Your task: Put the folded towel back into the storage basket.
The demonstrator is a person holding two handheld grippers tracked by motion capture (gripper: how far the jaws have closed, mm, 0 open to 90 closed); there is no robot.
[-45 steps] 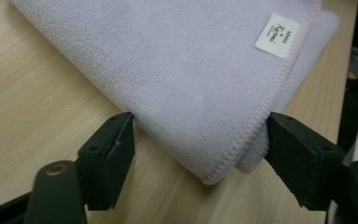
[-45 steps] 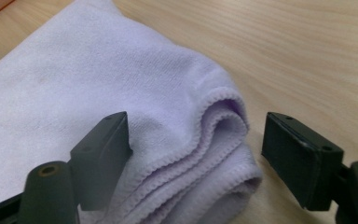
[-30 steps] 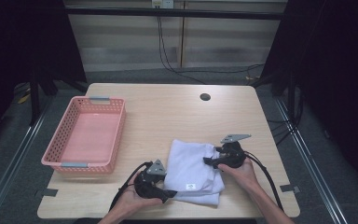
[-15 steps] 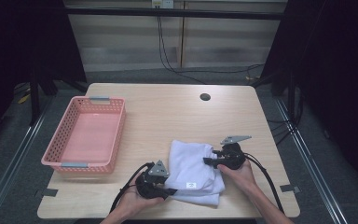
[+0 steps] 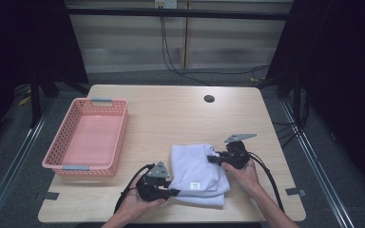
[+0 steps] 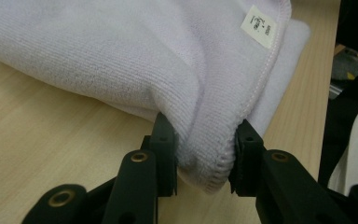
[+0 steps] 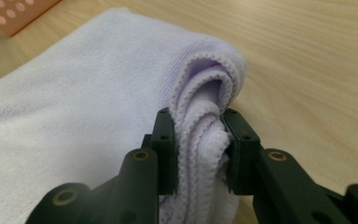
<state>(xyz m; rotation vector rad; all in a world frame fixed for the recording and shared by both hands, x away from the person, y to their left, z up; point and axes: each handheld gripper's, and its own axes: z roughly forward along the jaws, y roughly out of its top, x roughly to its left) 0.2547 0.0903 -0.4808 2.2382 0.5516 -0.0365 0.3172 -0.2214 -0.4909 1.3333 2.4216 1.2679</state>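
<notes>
A: Folded white towel [image 5: 197, 173] lies on the wooden table [image 5: 171, 114], near edge, at about 5 o'clock from the table's centre. Pink basket [image 5: 88, 137] sits at 9 o'clock, nothing in it.

B: Grippers?

A: Both have just been closing, each with cloth between the jaws. Left gripper [image 6: 205, 156] pinches the stitched hem at the towel's 7 o'clock corner, by the label [image 6: 259, 25]. Right gripper [image 7: 198, 140] clamps the bunched layered edge at the towel's 2 o'clock side — pads press into the folds.

B: Progress?

A: Folding looks done, grasp just made. Towel not yet lifted — it rests flat on the wood. Left, by my reading: raise it and carry it over, likely to the basket.
</notes>
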